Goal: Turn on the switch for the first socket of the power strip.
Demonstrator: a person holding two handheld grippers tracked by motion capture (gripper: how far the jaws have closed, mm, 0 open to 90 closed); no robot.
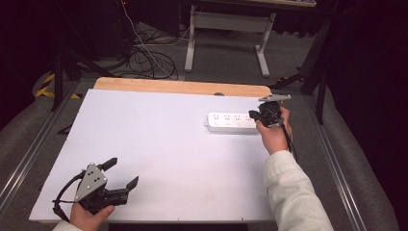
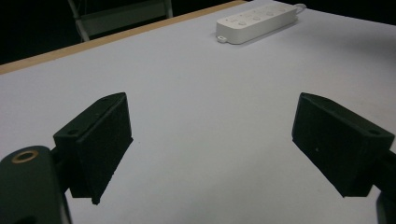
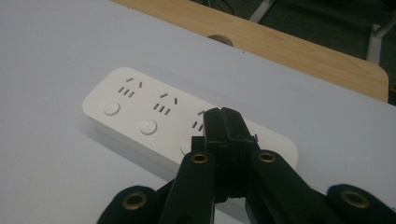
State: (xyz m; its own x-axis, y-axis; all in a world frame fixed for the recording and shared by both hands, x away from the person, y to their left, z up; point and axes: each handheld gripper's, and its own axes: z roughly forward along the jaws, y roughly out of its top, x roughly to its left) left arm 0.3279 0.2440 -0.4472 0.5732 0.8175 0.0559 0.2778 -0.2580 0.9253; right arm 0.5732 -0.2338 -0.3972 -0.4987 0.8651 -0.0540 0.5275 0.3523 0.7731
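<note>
The power strip (image 1: pixel 231 121) lies flat near the far right corner of the tabletop (image 1: pixel 159 159), its long axis parallel to the far edge, sockets and round switch buttons facing up. The right gripper (image 3: pixel 223 122) is poised over the strip's right-hand portion with its fingers pressed together and nothing held between them; the tips sit just above or on the strip's top face beside a switch button (image 3: pixel 186 147), and contact cannot be confirmed. The left gripper (image 1: pixel 120 174) rests near the near left corner, well apart from the strip, fingers spread wide and empty. Probable fault: the closed tips land off-centre on the button and slide across the smooth casing, or downward force near one end pushes the unrestrained strip toward the far edge. No containers are present on the tabletop.
</note>
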